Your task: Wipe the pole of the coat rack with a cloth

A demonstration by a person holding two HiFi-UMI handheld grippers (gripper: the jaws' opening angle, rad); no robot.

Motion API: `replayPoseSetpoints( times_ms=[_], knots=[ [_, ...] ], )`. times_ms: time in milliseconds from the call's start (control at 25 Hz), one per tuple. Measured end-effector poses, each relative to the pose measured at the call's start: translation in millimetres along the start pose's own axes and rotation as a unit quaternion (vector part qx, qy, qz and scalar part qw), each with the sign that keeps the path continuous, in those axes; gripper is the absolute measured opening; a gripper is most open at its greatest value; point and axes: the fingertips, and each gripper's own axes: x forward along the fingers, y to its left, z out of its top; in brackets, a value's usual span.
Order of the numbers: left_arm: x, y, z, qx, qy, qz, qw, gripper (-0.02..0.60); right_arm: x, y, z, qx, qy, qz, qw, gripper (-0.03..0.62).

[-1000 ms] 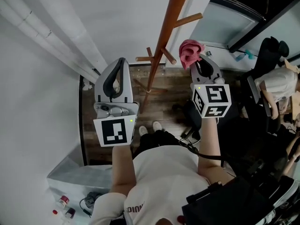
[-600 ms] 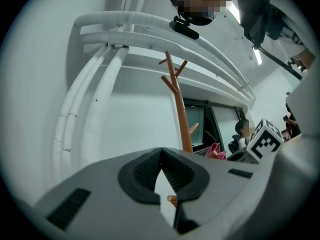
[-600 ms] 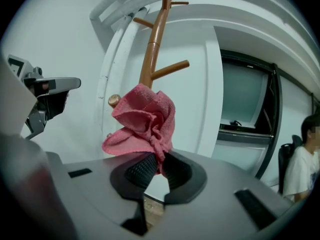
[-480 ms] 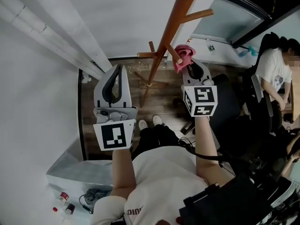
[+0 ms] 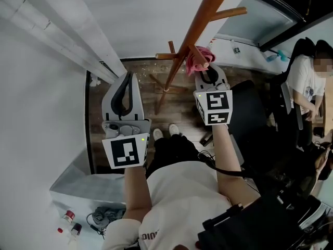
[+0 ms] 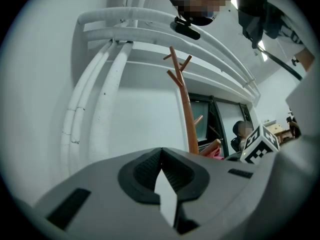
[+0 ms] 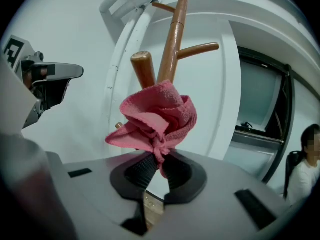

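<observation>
A brown wooden coat rack pole [image 5: 192, 33] rises from the floor, with short pegs [image 5: 229, 13] sticking out; it shows in the left gripper view [image 6: 186, 114] and the right gripper view [image 7: 173, 39]. My right gripper [image 5: 204, 70] is shut on a bunched pink cloth [image 5: 194, 59], which sits against a lower peg right beside the pole. In the right gripper view the cloth [image 7: 159, 118] bulges out past the jaws [image 7: 157, 166], just before a peg end [image 7: 142, 66]. My left gripper [image 5: 127, 85] hangs shut and empty to the left of the pole, its jaws [image 6: 161, 166] closed.
White pipes [image 5: 57, 33] run along the white wall at left. A person [image 5: 304, 85] sits at the right by black chairs. The rack's crossed feet [image 5: 161, 90] rest on wooden floor. Bottles [image 5: 70, 224] and a grey heap lie at bottom left.
My right gripper has moved left and forward with the pink cloth, bringing it from right of the pole up against the peg and pole. The left gripper has barely shifted.
</observation>
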Motion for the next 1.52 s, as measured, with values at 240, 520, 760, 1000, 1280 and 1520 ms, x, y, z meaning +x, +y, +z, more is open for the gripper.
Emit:
replayPoseSetpoints(
  times_ms=[240, 520, 760, 1000, 1280, 1520],
  knots=[
    [-1, 1, -14, -0.011, 0.016, 0.006, 0.9998, 0.012, 4, 9, -8, -0.019, 0.017, 0.01, 1.0, 0.046],
    [-1, 0, -25, -0.02, 0.028, 0.007, 0.9994, 0.012, 9, 16, -21, -0.028, 0.038, 0.02, 0.999, 0.047],
    [0, 2, -31, -0.028, 0.036, 0.013, 0.9989, 0.012, 14, 20, -36, -0.035, 0.062, 0.031, 0.997, 0.046],
    [-2, 6, -36, -0.03, 0.04, 0.019, 0.9986, 0.012, 20, 27, -49, -0.039, 0.078, 0.041, 0.995, 0.048],
    [-5, 11, -46, -0.032, 0.052, 0.024, 0.9978, 0.012, 27, 33, -63, -0.042, 0.096, 0.047, 0.993, 0.046],
    [-6, 13, -56, -0.037, 0.064, 0.026, 0.9969, 0.012, 32, 36, -77, -0.051, 0.112, 0.047, 0.991, 0.048]
  ],
)
